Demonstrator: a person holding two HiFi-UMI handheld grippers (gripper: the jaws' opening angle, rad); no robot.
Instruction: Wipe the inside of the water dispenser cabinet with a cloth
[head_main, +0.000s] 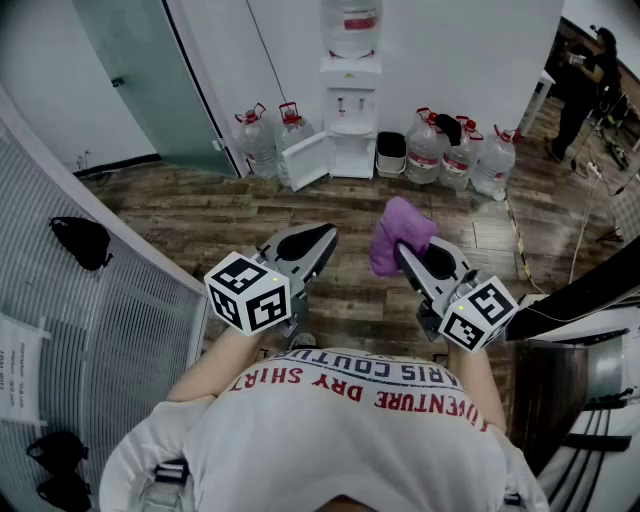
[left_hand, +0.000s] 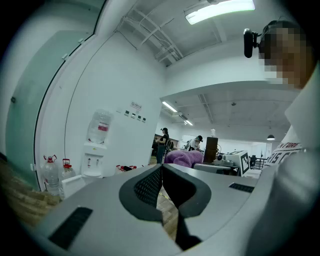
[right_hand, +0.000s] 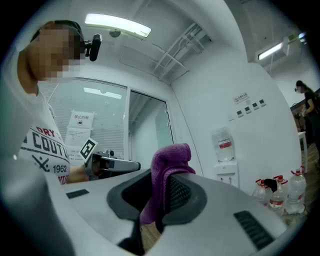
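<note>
Far left of the head view, a black bag (head_main: 80, 242) lies on the wooden floor (head_main: 200, 215), well away from anything I need. Moving right, two large water bottles (head_main: 266, 140) stand against the white wall. Lower centre-left, my left gripper (head_main: 322, 238) points forward with its fingers (left_hand: 142, 187) closed tip to tip on nothing. Upper centre, the water dispenser (head_main: 350, 105) stands against the wall, well apart from me, and its lower cabinet door (head_main: 305, 162) hangs open toward the left. Right of centre, my right gripper (head_main: 408, 252) has its fingers (right_hand: 184, 192) clamped on a purple cloth (head_main: 400, 228); a thick fold bunches above the tips and a tail hangs below. Further right, more water bottles (head_main: 462, 152) cluster beside a small bin (head_main: 390, 152).

Wiping has not begun, I judge; the step in hand is carrying the cloth to the cabinet (head_main: 352, 155). To do it well I should walk up close and crouch low, since the opening sits near the floor. I should keep the clamp firm so the cloth does not slip, and lead with the bunched fold rather than the bare tips. The empty left gripper can hold the door wide if it swings.
</note>
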